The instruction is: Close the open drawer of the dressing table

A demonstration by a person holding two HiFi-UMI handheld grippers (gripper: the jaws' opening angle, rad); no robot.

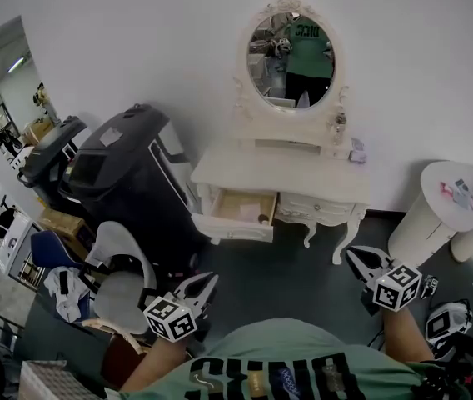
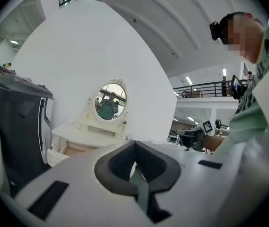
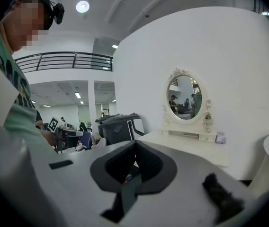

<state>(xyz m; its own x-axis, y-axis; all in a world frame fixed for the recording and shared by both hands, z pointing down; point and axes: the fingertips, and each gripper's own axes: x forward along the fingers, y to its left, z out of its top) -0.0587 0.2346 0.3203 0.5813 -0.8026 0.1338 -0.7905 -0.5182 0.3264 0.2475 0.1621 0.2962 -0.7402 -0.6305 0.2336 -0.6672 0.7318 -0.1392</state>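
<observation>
head view: white dressing table (image 1: 303, 173) against the wall at 12 o'clock, its top smooth, legs curved and carved. open drawer (image 1: 238, 213) pulled out of the left half toward 6 o'clock, pale wood inside, white moulded front facing the person. left gripper (image 1: 206, 283) low at 7 o'clock, right gripper (image 1: 355, 257) at 5 o'clock. both well apart from the drawer, the left one more nearly in line with its front, so probably the better placed for a straight push toward 12 o'clock, along the slide. glossy black bin (image 1: 136, 182) just beside the drawer at 9 o'clock.

left gripper view: dark padded jaws pressed together at the tips, nothing between. drawer at 10 o'clock beyond the tips, oval mirror (image 2: 111, 100) above it.

right gripper view: jaws likewise closed and empty. table top at 2 o'clock, ornate mirror frame above – drawer hidden behind the gripper's own body.
</observation>
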